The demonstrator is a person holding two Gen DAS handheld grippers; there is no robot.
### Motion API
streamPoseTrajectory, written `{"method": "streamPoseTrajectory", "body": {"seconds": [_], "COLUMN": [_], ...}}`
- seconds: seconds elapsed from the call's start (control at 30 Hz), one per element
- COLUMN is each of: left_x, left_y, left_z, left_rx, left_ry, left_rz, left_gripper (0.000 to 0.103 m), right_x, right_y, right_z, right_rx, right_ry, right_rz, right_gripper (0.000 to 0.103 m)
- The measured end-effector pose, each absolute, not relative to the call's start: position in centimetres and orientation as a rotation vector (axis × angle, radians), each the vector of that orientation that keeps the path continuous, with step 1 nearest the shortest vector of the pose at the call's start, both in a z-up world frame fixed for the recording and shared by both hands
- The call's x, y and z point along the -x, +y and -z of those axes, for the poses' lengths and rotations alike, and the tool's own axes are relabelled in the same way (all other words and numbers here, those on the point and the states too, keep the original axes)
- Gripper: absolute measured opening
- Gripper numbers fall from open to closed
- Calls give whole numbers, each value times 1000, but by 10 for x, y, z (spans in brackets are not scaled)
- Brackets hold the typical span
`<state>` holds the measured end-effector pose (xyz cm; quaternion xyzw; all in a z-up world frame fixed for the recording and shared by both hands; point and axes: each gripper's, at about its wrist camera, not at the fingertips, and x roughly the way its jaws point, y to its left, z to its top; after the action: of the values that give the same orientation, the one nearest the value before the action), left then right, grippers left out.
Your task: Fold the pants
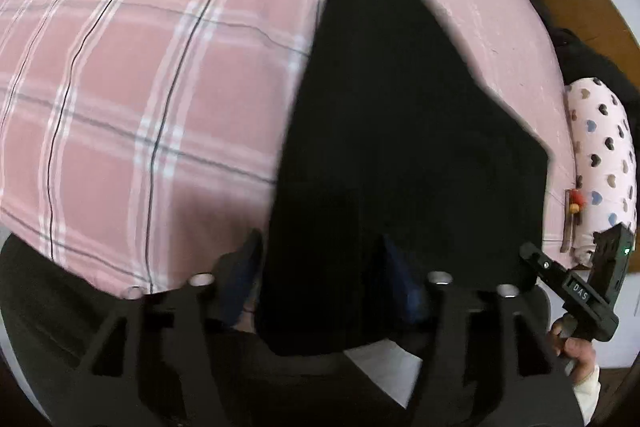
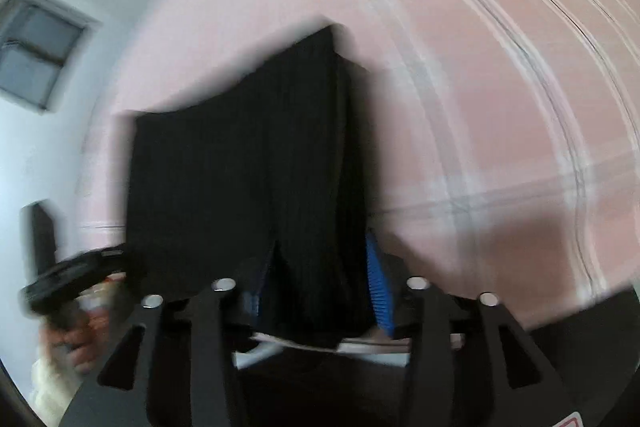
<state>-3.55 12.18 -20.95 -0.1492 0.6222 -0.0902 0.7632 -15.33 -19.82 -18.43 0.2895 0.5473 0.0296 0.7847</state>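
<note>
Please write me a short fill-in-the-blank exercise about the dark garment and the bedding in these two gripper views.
1. The black pants lie on a ____ plaid bedsheet.
2. The white pillow at the bed's edge is printed with small ____.
3. The left gripper's finger pads are ____ in colour.
4. In the right wrist view, the fabric between the right gripper's fingers is the ____.

Missing words: pink; hearts; blue; pants

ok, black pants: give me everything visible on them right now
The black pants are dark, finely ribbed fabric, folded into a long panel narrowing toward the far end. They lie on the pink plaid bedsheet, near edge toward the person. That edge sits between the fingers of the left gripper and of the right gripper. Whether the pads press on the cloth cannot be told.
</note>
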Motion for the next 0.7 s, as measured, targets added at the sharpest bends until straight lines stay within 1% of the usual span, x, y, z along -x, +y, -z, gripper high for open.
{"method": "streamPoseTrajectory", "body": {"seconds": [0.07,0.1,0.13,0.17,0.23,0.27,0.33,0.4,0.47,0.5,0.53,0.57,0.6,0.67,0.7], "left_x": [40,42,44,42,34,28,5,-19,-45,-52,-59,-63,-64,-59,-56], "left_y": [124,125,124,122,112,104,81,64,59,64,70,78,87,91,90], "left_z": [191,172,149,132,110,104,108,131,170,189,205,216,217,202,196], "left_rx": [288,237,211,201,185,177,153,100,-2,-16,17,76,137,141,124], "left_ry": [1307,1245,1168,1115,1059,1041,1038,1091,1178,1223,1271,1303,1302,1284,1269], "left_rz": [151,122,123,132,155,173,193,171,58,19,23,29,26,31,31], "left_gripper": [60,60,60,61,68,70,70,70,69,71,72,78,81,80,78], "right_x": [163,164,160,152,136,127,102,77,61,53,49,47,47,57,68], "right_y": [-196,-190,-183,-173,-158,-157,-147,-151,-170,-177,-191,-197,-200,-197,-191], "right_z": [153,135,122,110,100,97,102,117,147,163,175,175,169,147,134], "right_rx": [-589,-538,-493,-447,-414,-397,-386,-384,-342,-362,-450,-507,-548,-544,-529], "right_ry": [1046,993,969,966,958,950,963,1013,1095,1136,1133,1135,1136,1082,1042], "right_rz": [-8,-34,-72,-114,-173,-192,-190,-160,-38,-6,-1,1,4,-32,-72], "right_gripper": [49,45,20,0,0,0,0,0,1,0,0,0,0,2,2]}}
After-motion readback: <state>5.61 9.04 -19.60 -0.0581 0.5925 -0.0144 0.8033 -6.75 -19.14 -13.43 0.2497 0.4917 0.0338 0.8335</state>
